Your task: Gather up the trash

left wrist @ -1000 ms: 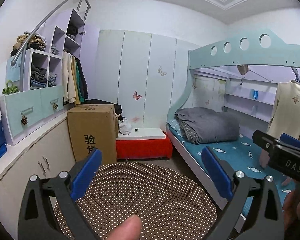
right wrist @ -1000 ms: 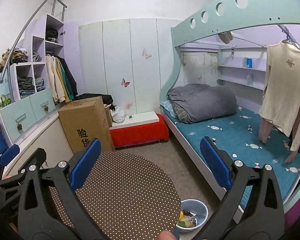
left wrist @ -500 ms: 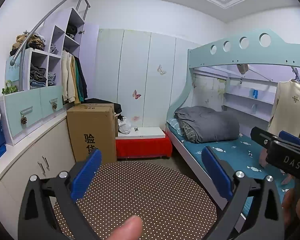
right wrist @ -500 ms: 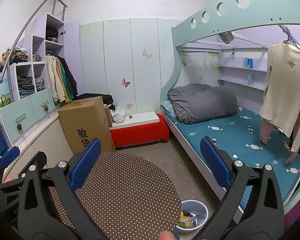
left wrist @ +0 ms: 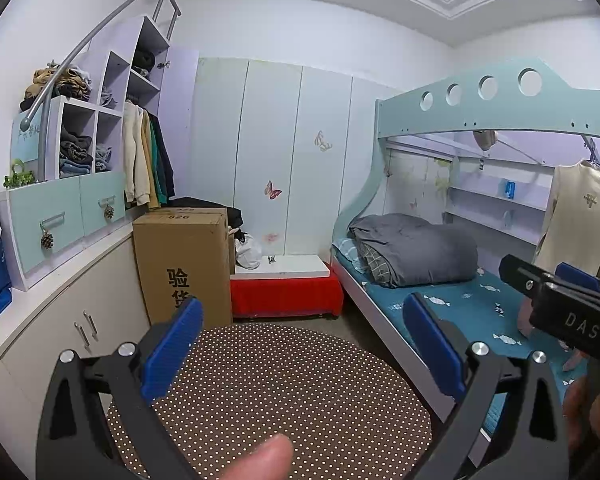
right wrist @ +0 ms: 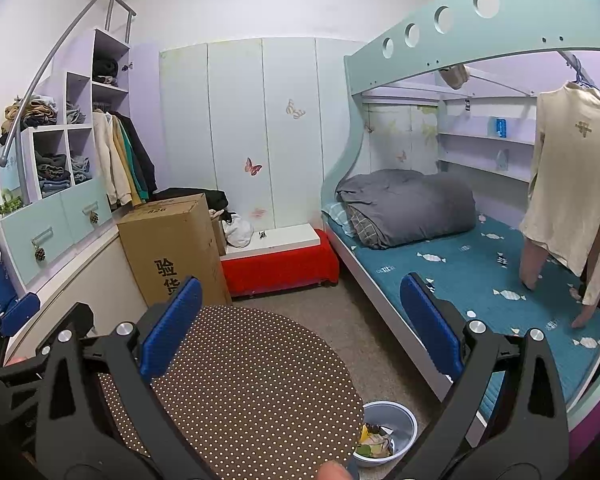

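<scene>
Bare round dotted table point(right wrist: 260, 380); floor point(right wrist: 364, 344) with trash-filled bowl point(right wrist: 392, 432).

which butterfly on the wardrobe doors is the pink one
The lower butterfly, low on the middle door panel, is pink. The upper butterfly, one panel to the right, is pale cream.

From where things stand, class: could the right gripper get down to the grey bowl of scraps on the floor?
Probably yes. The right gripper is open and empty, and the bowl sits on bare floor just beside the dotted round table, whose edge partly overlaps it.
</scene>
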Tool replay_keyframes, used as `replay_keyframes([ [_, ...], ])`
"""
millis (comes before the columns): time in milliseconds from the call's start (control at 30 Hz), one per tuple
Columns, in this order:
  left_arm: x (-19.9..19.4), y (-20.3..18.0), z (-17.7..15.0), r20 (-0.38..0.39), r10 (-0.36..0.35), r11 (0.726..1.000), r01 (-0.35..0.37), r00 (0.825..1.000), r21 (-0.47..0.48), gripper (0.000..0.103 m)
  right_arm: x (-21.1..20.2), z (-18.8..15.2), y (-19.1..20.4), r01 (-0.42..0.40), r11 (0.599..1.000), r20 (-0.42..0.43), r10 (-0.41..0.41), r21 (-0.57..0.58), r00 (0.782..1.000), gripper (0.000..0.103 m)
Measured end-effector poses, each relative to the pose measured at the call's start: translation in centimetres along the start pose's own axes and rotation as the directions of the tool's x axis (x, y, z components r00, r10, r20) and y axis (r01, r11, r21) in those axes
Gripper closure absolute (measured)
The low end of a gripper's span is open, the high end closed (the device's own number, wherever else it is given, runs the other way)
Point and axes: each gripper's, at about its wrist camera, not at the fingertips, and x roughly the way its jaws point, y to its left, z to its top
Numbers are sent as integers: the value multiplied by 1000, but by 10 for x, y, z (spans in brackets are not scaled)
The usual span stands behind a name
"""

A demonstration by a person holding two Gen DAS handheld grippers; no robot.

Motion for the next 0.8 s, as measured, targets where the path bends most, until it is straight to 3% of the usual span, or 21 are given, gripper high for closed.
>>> replay_keyframes([
  [800,-1,-10,4,12,8,1000,-8,1000,9,5,1,1,11,-3,1000,-2,3,0,1000,6],
])
